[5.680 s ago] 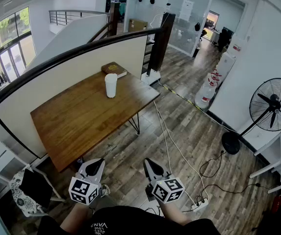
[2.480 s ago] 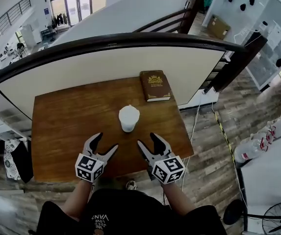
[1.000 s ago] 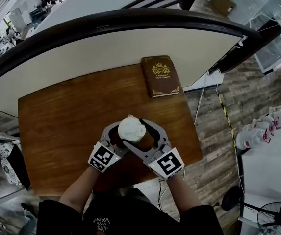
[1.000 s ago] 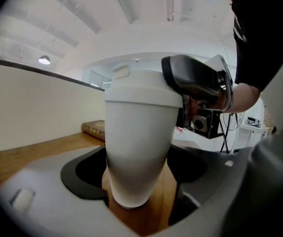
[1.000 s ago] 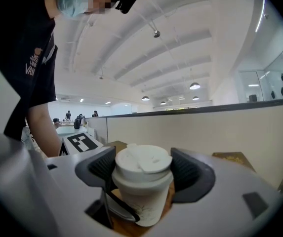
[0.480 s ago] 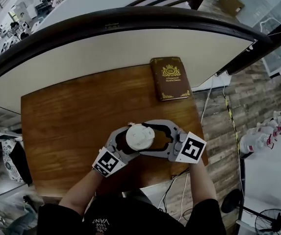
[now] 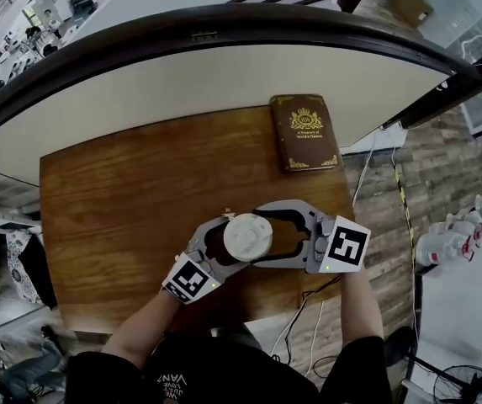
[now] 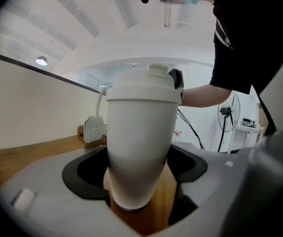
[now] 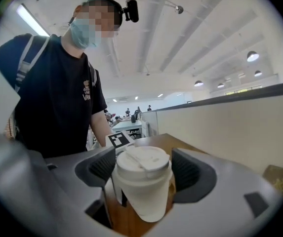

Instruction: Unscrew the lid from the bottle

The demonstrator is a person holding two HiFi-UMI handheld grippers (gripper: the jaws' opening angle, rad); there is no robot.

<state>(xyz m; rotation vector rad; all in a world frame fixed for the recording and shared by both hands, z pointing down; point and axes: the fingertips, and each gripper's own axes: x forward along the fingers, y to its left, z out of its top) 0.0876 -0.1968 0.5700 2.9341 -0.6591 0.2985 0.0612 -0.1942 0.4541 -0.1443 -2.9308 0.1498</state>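
Two grips, one bottle (image 8: 141,127): left hand-held gripper (image 8: 139,174) clamps the body, right hand-held gripper (image 9: 143,169) at 3 o'clock seems clenched on the lid (image 7: 247,236); slack below could spin both together.

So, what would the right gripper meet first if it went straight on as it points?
The lid: it already stands between the jaws of the right gripper, so going on would probably push it deeper between them at once.
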